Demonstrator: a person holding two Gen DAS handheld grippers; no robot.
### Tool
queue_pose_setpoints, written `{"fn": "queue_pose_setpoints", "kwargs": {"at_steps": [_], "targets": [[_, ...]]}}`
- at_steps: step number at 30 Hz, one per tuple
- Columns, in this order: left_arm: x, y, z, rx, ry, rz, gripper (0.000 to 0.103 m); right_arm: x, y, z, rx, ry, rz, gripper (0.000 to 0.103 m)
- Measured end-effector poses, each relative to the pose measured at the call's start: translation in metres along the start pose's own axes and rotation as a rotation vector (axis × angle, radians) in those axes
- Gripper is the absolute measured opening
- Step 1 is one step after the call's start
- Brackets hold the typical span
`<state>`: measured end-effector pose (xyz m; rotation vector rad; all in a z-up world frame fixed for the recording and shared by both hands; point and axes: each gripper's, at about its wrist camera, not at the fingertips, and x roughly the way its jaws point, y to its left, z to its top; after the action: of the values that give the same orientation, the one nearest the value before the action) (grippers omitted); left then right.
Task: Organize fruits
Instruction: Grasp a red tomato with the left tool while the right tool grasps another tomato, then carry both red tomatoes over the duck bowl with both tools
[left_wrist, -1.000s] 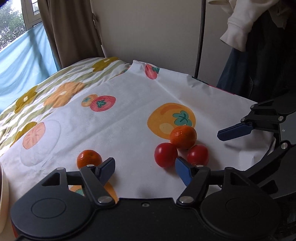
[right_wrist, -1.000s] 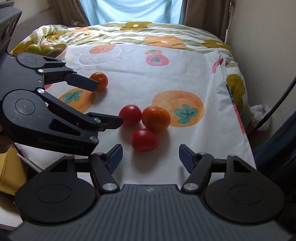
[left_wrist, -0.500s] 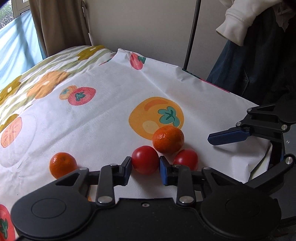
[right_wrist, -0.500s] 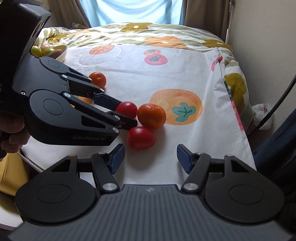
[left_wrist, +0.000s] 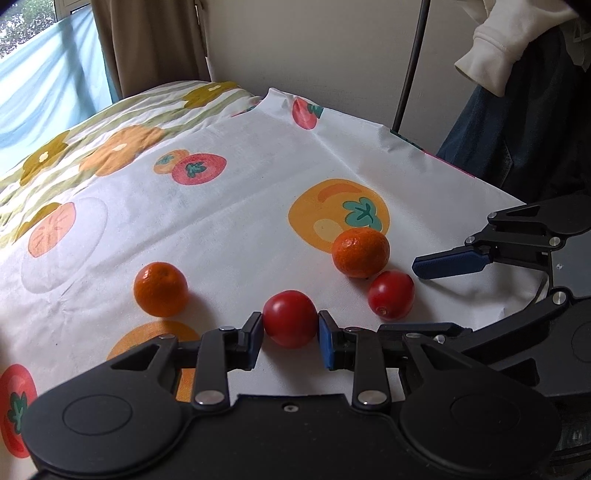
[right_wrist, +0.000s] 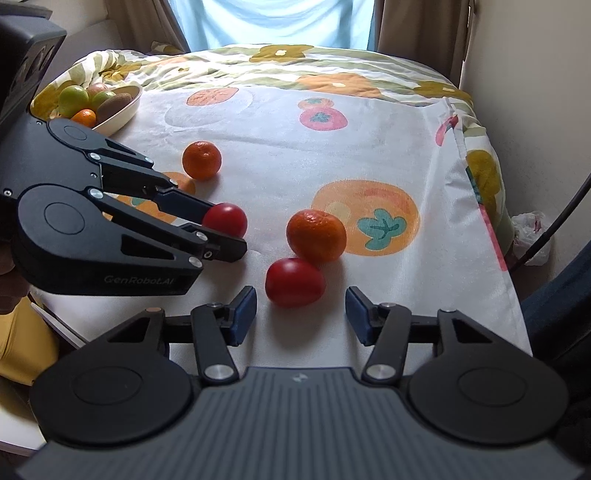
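Gently: left gripper (left_wrist: 290, 332) fingers pinching small round red tomato (left_wrist: 290, 318) at its widest; smooth, soft, bruisable. Right gripper (right_wrist: 301, 314) wide, empty.

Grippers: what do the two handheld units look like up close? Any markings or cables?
Both are matte black linkages with silver pivot screws and blue finger pads. The left gripper has grey "GenRobot.AI" lettering on its side; the right gripper has a ribbed grey body. No cables visible on either.

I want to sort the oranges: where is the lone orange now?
In the right wrist view the lone orange lies on the cloth, left of centre, between the fruit bowl and the left tongs.
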<state>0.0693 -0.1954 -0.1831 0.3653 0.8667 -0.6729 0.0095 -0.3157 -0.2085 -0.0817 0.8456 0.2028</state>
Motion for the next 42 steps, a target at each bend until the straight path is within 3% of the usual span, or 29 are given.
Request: {"fn": "queue_pose_setpoints", "kwargs": {"at_steps": [4, 7, 14, 27, 34, 42], "targets": [[-0.004, 0.004, -0.005, -0.035, -0.001, 0.012, 0.035, 0.004, 0.001, 0.003, 0.006, -0.002, -0.004, 0.067], [-0.008, 0.009, -0.007, -0.072, 0.0, 0.023, 0.035, 0.006, 0.002, 0.005, 0.002, -0.002, -0.003, 0.05], [-0.03, 0.018, -0.014, -0.179, -0.038, 0.062, 0.035, -0.004, 0.009, 0.015, -0.017, -0.028, 0.013, 0.05], [-0.097, 0.044, -0.023, -0.295, -0.105, 0.218, 0.035, -0.034, 0.043, 0.058, -0.091, -0.103, 0.097, 0.05], [-0.135, 0.072, -0.024, -0.402, -0.147, 0.322, 0.035, -0.042, 0.075, 0.099, -0.13, -0.139, 0.171, 0.05], [-0.16, 0.127, -0.022, -0.46, -0.167, 0.407, 0.035, -0.032, 0.117, 0.152, -0.168, -0.161, 0.239, 0.05]]}}
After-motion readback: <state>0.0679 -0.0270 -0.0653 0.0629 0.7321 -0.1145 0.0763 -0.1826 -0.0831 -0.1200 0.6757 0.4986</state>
